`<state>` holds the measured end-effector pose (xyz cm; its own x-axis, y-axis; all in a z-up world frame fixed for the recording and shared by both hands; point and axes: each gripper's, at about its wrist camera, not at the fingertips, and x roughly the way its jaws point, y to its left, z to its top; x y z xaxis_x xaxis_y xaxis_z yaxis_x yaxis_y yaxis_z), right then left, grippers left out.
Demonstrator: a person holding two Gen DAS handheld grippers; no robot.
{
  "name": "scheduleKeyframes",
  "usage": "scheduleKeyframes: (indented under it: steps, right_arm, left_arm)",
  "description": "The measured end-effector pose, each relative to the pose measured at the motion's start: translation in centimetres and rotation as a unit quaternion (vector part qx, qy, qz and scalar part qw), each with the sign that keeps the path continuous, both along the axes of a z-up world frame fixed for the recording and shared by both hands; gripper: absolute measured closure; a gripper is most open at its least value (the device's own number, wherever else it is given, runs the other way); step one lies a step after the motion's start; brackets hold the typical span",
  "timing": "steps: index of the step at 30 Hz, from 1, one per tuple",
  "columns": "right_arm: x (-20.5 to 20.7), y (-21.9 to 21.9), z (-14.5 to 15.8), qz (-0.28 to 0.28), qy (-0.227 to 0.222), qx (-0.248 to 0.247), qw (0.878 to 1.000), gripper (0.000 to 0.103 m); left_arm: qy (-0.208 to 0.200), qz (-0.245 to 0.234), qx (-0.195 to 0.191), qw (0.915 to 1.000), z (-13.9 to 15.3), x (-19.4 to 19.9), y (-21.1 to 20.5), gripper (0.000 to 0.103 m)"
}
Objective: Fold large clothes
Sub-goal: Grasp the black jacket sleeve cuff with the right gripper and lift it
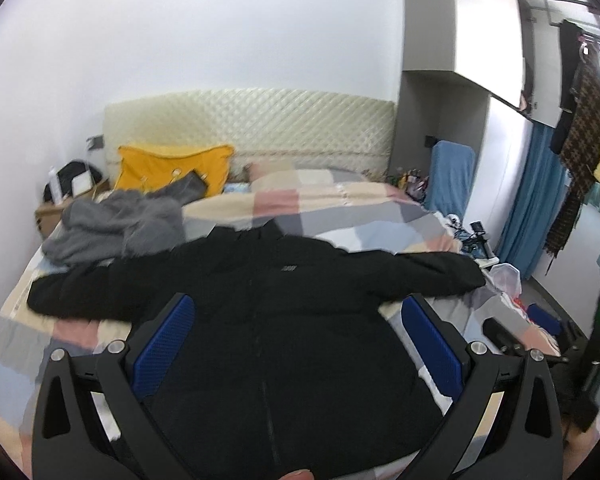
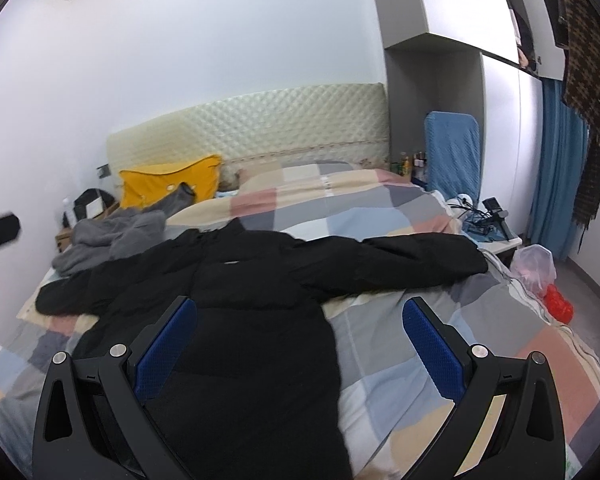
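spread wide, left gripper (image 1: 296, 344) and right gripper (image 2: 300, 344) over bulky black padded jacket (image 2: 260, 300): soft, weighty, probably slippery; best pinched at sleeve cuffs ahead.

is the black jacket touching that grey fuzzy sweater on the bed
Touching. In the left wrist view, the black jacket lies against the grey sweater: the jacket's sleeve and shoulder edge overlap the sweater's lower edge, with no bedspread showing between them.

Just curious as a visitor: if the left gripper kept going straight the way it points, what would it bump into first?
Probably the black jacket; the open left gripper frames it. Depth is unclear.
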<state>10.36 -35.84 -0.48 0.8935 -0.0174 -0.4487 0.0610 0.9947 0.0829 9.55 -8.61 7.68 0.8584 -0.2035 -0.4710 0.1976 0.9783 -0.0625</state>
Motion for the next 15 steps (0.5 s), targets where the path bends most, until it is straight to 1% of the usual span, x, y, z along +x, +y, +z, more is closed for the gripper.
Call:
scheduleKeyframes:
  steps: [1, 3, 7, 10, 12, 15]
  right_arm:
    - [0.6, -0.3, -0.4, -0.004, 0.0, -0.003, 1.0, 0.0]
    - [1.8, -0.9, -1.2, -0.011, 0.003, -0.008, 1.0, 0.0]
    - [4.4, -1.6, -3.3, -0.017, 0.003, -0.008, 1.0, 0.0]
    - [6.1, -2.1, -4.4, -0.017, -0.002, -0.012, 1.0, 0.0]
    - [7.0, -2.5, -4.6, -0.021, -0.003, -0.017, 1.0, 0.0]
    - [8.5, -3.3, -5.0, -0.026, -0.004, -0.019, 0.999, 0.0]
  left_arm:
    - [-0.007, -0.003, 0.002, 1.0, 0.2, 0.6, -0.5, 0.0]
    - [-0.008, -0.01, 0.004, 0.9999, 0.2, 1.8, -1.1, 0.0]
    - [-0.008, -0.017, 0.005, 0.9998, -0.7, 3.8, -1.6, 0.0]
    - [-0.009, -0.01, 0.007, 0.9999, -2.1, 4.8, -1.3, 0.0]
    - [-0.015, -0.005, -0.005, 0.9999, -3.0, 5.1, -0.4, 0.0]
    - [-0.006, -0.001, -0.006, 1.0, -4.5, 6.1, 0.5, 0.0]
